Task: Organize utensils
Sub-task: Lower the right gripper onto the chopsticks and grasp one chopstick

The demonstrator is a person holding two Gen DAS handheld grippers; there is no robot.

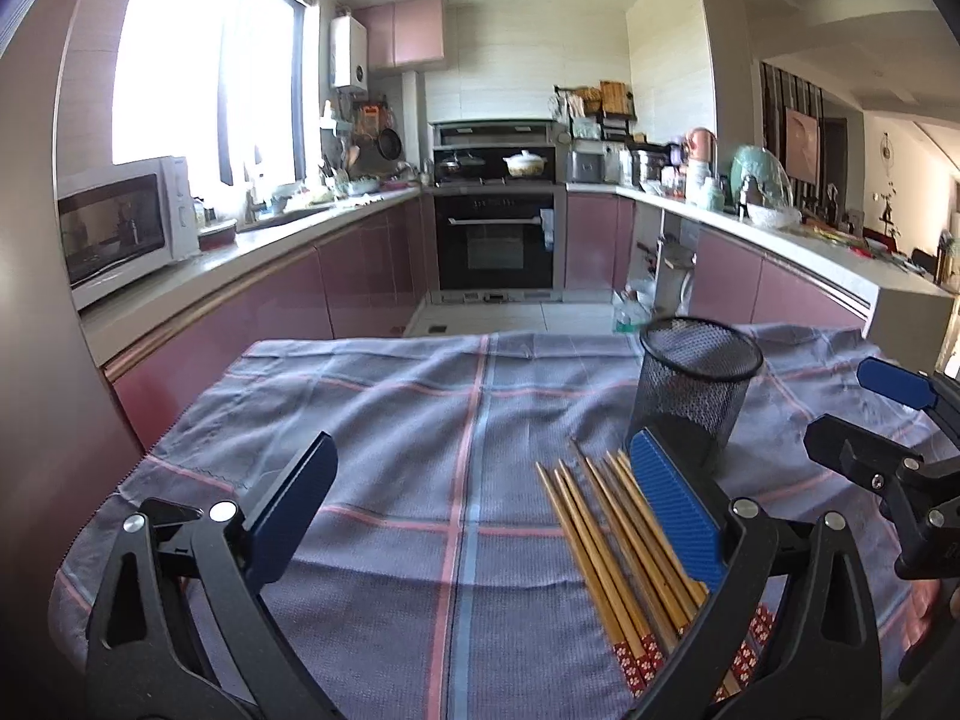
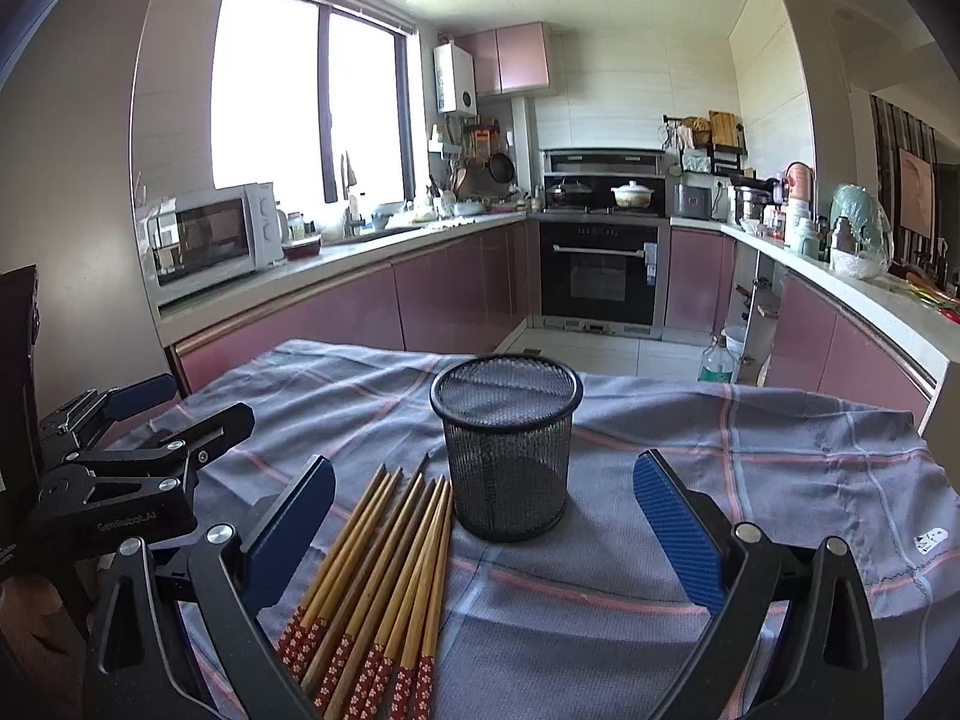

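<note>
Several bamboo chopsticks [image 2: 384, 570] with red patterned ends lie in a bunch on the checked cloth [image 2: 750, 480], just left of an upright black mesh cup [image 2: 507, 450]. My right gripper [image 2: 483, 516] is open and empty, held above the cloth before the cup, its left finger beside the chopsticks. In the left wrist view the chopsticks [image 1: 606, 540] lie under my open left gripper's [image 1: 489, 498] right finger, with the cup [image 1: 696, 384] behind. The right gripper [image 1: 888, 438] shows at that view's right edge, the left gripper [image 2: 129, 450] at the right view's left edge.
The cloth-covered table [image 1: 372, 420] ends at a far edge with kitchen floor beyond. Pink cabinets and counters run along both sides, with a microwave [image 2: 210, 237] on the left and an oven [image 2: 600, 276] at the back. A plastic bottle [image 2: 717, 360] stands on the floor.
</note>
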